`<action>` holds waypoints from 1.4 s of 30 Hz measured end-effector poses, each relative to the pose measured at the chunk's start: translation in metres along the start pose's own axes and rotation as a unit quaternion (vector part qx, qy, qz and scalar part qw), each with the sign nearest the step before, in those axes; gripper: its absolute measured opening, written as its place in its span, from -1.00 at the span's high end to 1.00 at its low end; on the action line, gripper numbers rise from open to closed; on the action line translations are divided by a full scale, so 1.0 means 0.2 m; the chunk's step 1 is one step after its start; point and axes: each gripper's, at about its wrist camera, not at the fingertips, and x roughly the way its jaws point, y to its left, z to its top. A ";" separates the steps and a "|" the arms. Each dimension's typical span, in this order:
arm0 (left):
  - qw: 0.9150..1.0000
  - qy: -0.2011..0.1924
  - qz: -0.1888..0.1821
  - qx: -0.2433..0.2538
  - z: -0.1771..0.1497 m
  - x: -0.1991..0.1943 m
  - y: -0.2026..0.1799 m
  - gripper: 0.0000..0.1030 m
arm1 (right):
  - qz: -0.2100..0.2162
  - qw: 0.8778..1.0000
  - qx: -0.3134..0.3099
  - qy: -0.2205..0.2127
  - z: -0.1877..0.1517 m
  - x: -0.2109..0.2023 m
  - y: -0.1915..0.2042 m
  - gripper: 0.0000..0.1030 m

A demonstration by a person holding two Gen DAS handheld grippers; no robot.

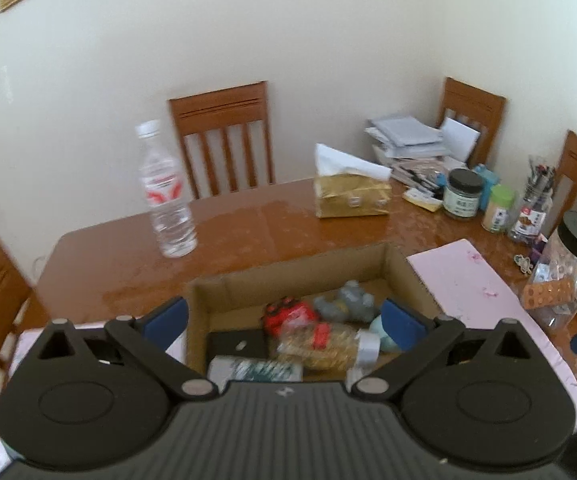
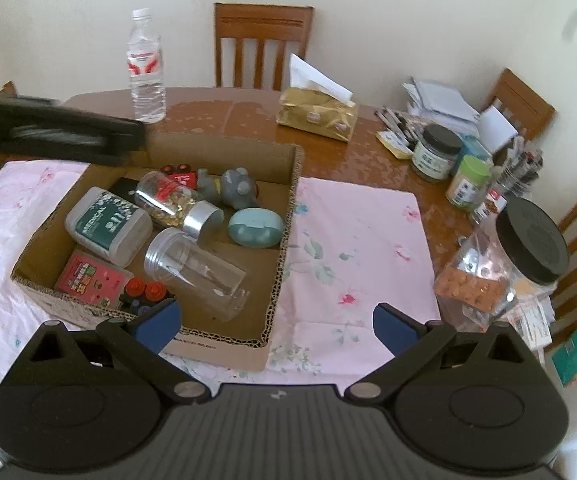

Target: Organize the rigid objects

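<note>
With both my left hand-held gripper and right hand-held gripper spread wide and empty, the cardboard box at 11 o'clock already gathers the small rigid items.

Open cardboard box on pink cloth – bottles, toys, clear jar lying inside

The left gripper was a blurred dark bar hiding the cardboard box's far-left corner, and jar labels were unreadable.
</note>
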 end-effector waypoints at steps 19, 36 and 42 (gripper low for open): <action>0.989 0.105 0.072 -0.077 -0.24 -0.31 0.14 -0.99 | 0.005 0.999 0.030 0.012 0.05 -0.15 0.11 -1.00; 0.987 0.119 0.074 -0.077 -0.25 -0.32 0.12 -0.99 | 0.003 0.999 0.034 0.013 0.03 -0.17 0.11 -1.00; 0.986 0.121 0.077 -0.080 -0.25 -0.31 0.13 -0.99 | 0.002 0.999 0.035 0.011 0.04 -0.17 0.11 -1.00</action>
